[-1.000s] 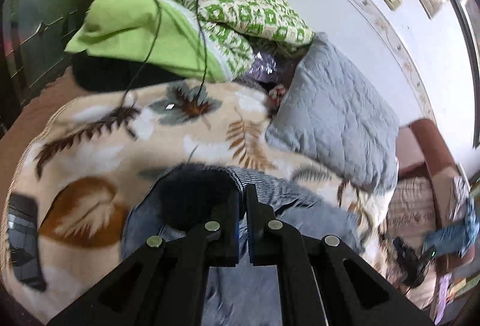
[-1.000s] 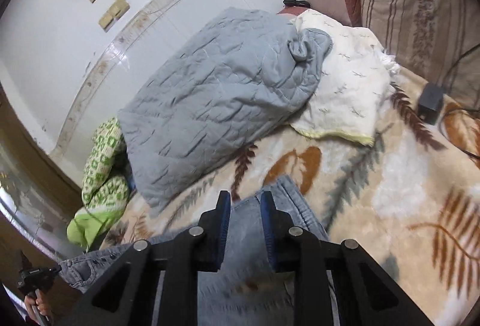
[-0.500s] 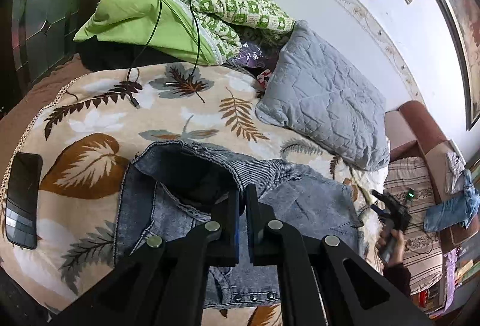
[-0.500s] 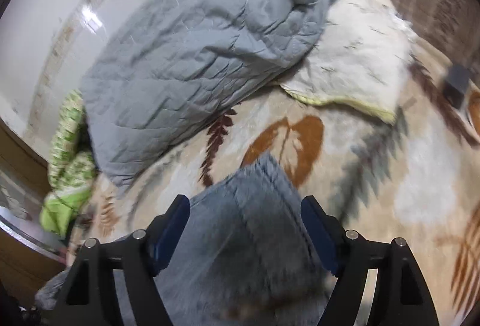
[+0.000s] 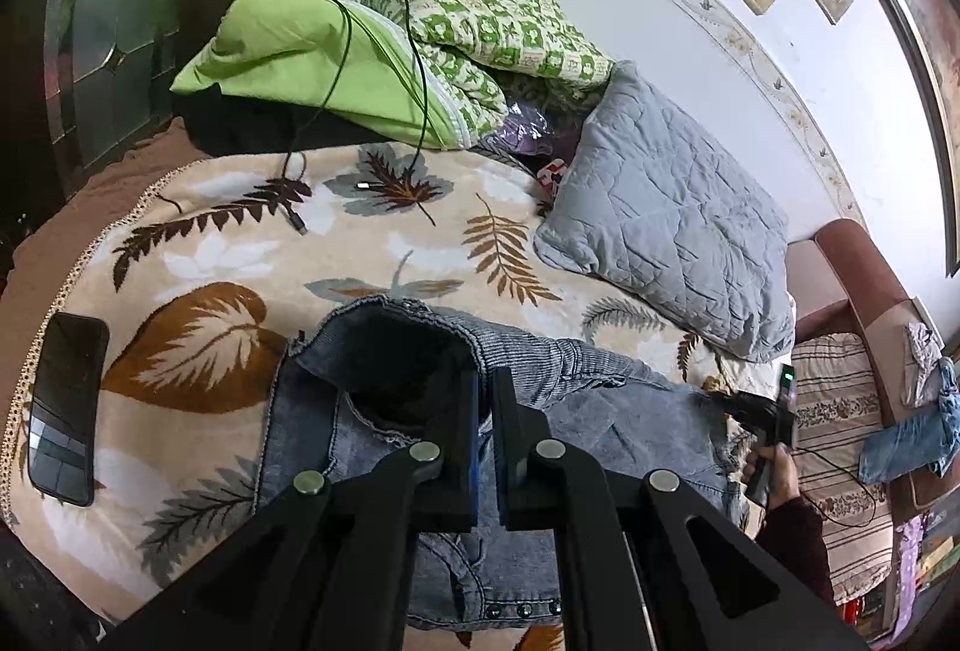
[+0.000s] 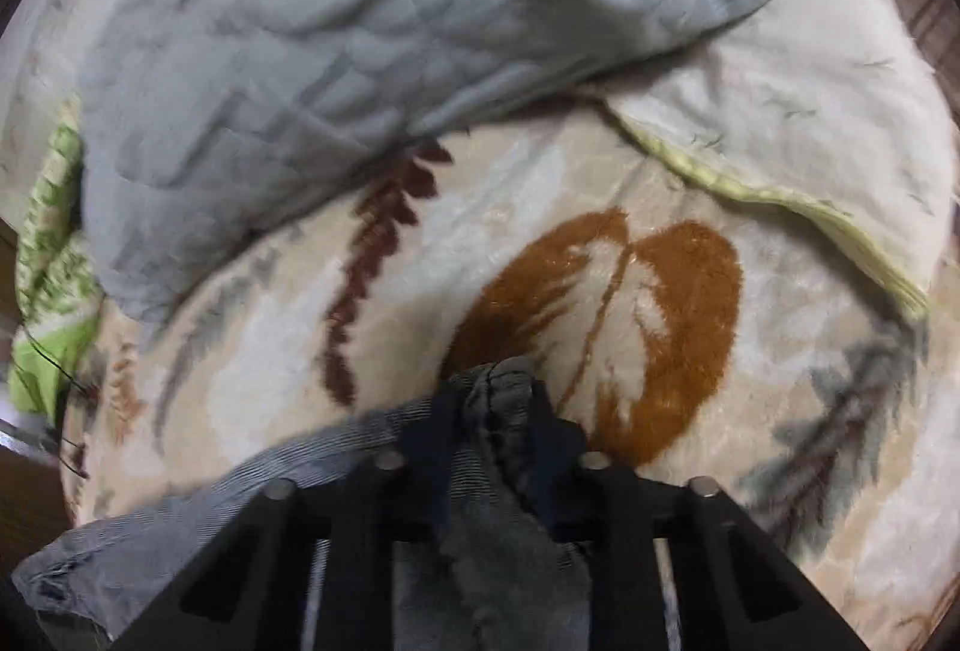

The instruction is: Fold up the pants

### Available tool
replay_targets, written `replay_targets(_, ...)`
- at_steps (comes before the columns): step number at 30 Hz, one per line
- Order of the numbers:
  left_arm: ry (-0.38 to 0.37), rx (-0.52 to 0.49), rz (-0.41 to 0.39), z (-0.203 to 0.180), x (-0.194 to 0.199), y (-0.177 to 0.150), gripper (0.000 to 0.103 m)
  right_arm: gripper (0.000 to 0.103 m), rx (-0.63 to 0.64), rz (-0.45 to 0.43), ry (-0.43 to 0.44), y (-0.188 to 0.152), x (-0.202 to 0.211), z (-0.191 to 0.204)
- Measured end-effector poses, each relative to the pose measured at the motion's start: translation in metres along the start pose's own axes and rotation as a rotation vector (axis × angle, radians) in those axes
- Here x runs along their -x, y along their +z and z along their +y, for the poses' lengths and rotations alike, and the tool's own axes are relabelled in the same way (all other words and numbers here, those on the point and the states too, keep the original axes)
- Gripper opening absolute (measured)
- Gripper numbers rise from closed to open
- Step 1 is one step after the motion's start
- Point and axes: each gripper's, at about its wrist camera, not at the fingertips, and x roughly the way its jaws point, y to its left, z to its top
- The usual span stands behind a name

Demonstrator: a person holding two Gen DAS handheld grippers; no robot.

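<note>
Blue-grey denim pants lie spread across the leaf-patterned blanket, waistband gaping towards me. My left gripper is shut on the waistband edge at the near side. In the right wrist view my right gripper points steeply down at the blanket. Its jaws are closing, and a bunched end of the pants is pinched between them. The left wrist view shows the right gripper in a hand with a dark red sleeve, at the far right end of the pants.
A black phone lies on the blanket's left edge. A grey quilted pillow and green bedding with a black cable lie by the wall. A white cushion sits beside the pillow. A striped sofa stands right.
The right gripper opened wide, dropped towards the blanket and closed on the end of the pants. The pants, lifted before the left gripper, now lie spread on the blanket.
</note>
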Motion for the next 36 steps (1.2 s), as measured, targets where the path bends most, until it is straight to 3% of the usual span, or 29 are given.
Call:
replay_targets(1,0.0,0.008,-0.013,0.002,0.004,0.001,0.003,0.014,-0.002,-0.038,0.026,-0.004,0.017,0.0)
replay_targets(8,-0.026,0.038,-0.047,0.026,0.031,-0.015,0.003,0.014,0.091,-0.16,0.074,-0.054,0.116,0.005)
replay_targets(12,-0.051,0.075,0.013,0.042,0.025,-0.037,0.003,0.014,0.112,-0.184,0.108,-0.111,0.17,-0.002)
replay_targets(15,-0.009,0.079,0.078,0.048,0.011,-0.048,0.003,0.014,0.126,-0.19,0.103,-0.16,0.199,-0.009)
replay_targets(19,0.043,0.103,0.148,0.057,-0.015,-0.031,0.007,0.014,0.108,-0.178,0.111,-0.2,0.209,-0.019)
replay_targets(20,0.057,0.111,0.153,0.056,-0.022,-0.02,0.016,0.014,0.109,-0.183,0.101,-0.205,0.207,-0.018)
replay_targets(21,0.078,0.112,0.16,0.054,-0.031,-0.008,0.038,0.014,0.099,-0.185,0.103,-0.208,0.206,-0.018)
replay_targets(23,0.138,0.099,0.155,0.048,-0.048,0.016,0.069,0.014,0.071,-0.195,0.111,-0.21,0.2,-0.017)
replay_targets(26,0.194,0.067,0.127,0.033,-0.079,0.056,0.071,0.014,0.046,-0.234,0.111,-0.213,0.195,-0.014)
replay_targets(27,0.186,0.069,0.14,0.03,-0.09,0.064,0.077,0.014,0.037,-0.248,0.11,-0.213,0.193,-0.014)
replay_targets(29,0.186,0.084,0.196,0.026,-0.119,0.078,0.078,0.014,0.035,-0.268,0.085,-0.214,0.188,-0.016)
replay_targets(36,0.332,0.1,0.374,0.023,-0.228,0.098,0.077,0.014,0.04,-0.247,0.106,-0.206,0.173,-0.022)
